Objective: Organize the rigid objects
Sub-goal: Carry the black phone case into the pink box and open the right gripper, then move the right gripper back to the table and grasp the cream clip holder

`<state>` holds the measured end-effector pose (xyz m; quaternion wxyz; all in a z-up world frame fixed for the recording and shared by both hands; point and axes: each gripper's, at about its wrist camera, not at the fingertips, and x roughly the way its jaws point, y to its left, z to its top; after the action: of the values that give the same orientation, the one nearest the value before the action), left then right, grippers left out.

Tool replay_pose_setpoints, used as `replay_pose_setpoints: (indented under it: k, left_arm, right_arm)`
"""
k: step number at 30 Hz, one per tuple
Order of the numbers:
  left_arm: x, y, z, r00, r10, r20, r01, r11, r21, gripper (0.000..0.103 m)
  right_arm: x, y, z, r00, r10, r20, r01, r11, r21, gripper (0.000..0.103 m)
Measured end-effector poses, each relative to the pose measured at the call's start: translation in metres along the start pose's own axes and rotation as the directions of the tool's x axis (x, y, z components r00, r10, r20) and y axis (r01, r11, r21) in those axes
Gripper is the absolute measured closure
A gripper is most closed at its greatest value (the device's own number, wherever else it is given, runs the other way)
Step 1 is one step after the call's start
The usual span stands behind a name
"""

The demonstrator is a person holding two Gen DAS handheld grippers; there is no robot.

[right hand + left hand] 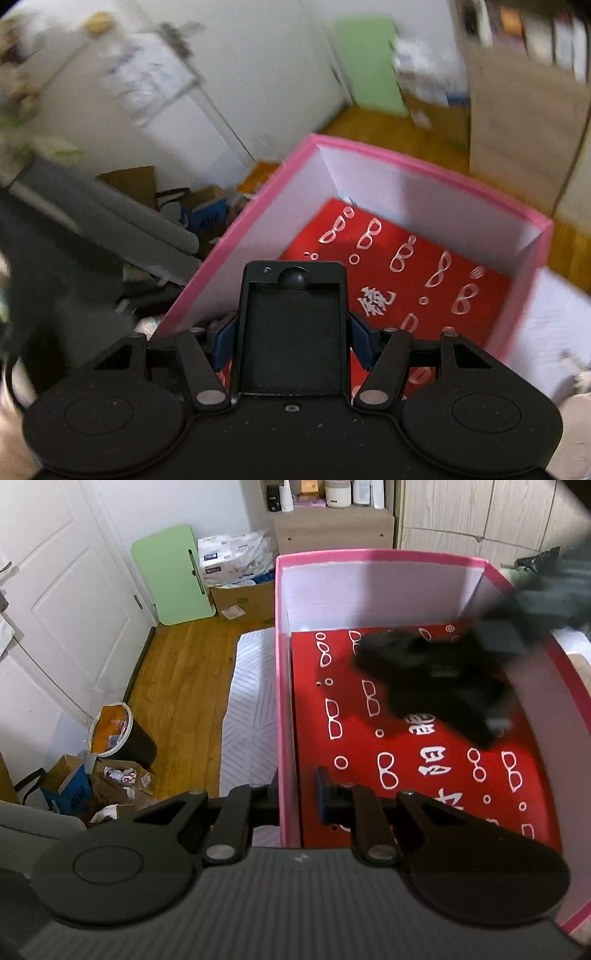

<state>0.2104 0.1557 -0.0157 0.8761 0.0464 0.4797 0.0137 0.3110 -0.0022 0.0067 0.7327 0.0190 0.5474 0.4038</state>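
Observation:
A pink box (pixel 282 686) with white inner walls holds a red sheet printed with white glasses (pixel 369 738). My left gripper (pixel 295 805) is shut on the box's left wall, one finger inside and one outside. My right gripper (pixel 291 332) is shut on a flat black rectangular object (pixel 291 332) with a round knob at its far end, held above the pink box (pixel 229 236) and its red sheet (pixel 406 280). In the left wrist view the right gripper (pixel 436 679) shows as a blurred black shape over the box's far right part.
The box stands on a white patterned mat (pixel 251 701) on a wooden floor (pixel 184 672). A bin (pixel 122 734), paper bags and a cardboard box (pixel 243 602) lie to the left. A green board (pixel 173 576) leans on the wall beside a wooden cabinet (pixel 332 531).

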Motion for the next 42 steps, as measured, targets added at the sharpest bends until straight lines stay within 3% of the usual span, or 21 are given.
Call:
replay_pose_setpoints:
  k: [6, 15, 18, 21, 28, 32, 36, 42]
  left_arm:
    - [-0.002, 0.004, -0.001, 1.000, -0.019, 0.015, 0.020, 1.000, -0.020, 0.089]
    - [-0.004, 0.004, -0.003, 0.999, -0.018, 0.026, 0.018, 1.000, -0.014, 0.089]
    - [-0.005, 0.001, -0.004, 0.999, -0.007, 0.038, 0.008, 1.000, -0.006, 0.089]
    - [-0.005, -0.001, -0.003, 0.999, -0.006, 0.037, 0.006, 1.000, -0.005, 0.089]
    - [-0.005, 0.001, -0.004, 0.999, -0.006, 0.038, 0.007, 1.000, -0.007, 0.089]
    - [-0.004, 0.002, -0.005, 0.999, -0.007, 0.038, 0.007, 1.000, -0.005, 0.088]
    - [-0.004, 0.002, -0.005, 0.999, -0.007, 0.038, 0.008, 1.000, -0.010, 0.088]
    - [-0.004, 0.002, -0.004, 0.999, -0.008, 0.038, 0.008, 1.000, -0.011, 0.088]
  right_arm:
    - [0.057, -0.023, 0.026, 0.998, -0.008, -0.064, 0.019, 0.986, 0.165, 0.036]
    - [0.086, -0.031, 0.038, 0.999, -0.022, -0.035, 0.031, 0.961, 0.275, 0.034]
    - [0.087, -0.032, 0.036, 1.000, 0.002, -0.022, 0.004, 0.955, 0.295, 0.025]
    - [0.070, -0.028, 0.032, 1.000, -0.019, 0.003, 0.018, 0.967, 0.255, 0.015]
    - [0.000, 0.001, 0.008, 0.979, -0.111, 0.168, 0.097, 0.991, 0.089, 0.015]
    - [-0.046, 0.007, -0.016, 0.943, -0.151, 0.297, 0.155, 0.988, 0.011, 0.015]
    - [-0.080, 0.018, -0.049, 0.905, -0.233, 0.357, 0.300, 0.943, -0.144, 0.015]
    - [-0.129, 0.008, -0.093, 0.865, -0.260, 0.430, 0.345, 0.929, -0.133, 0.015]
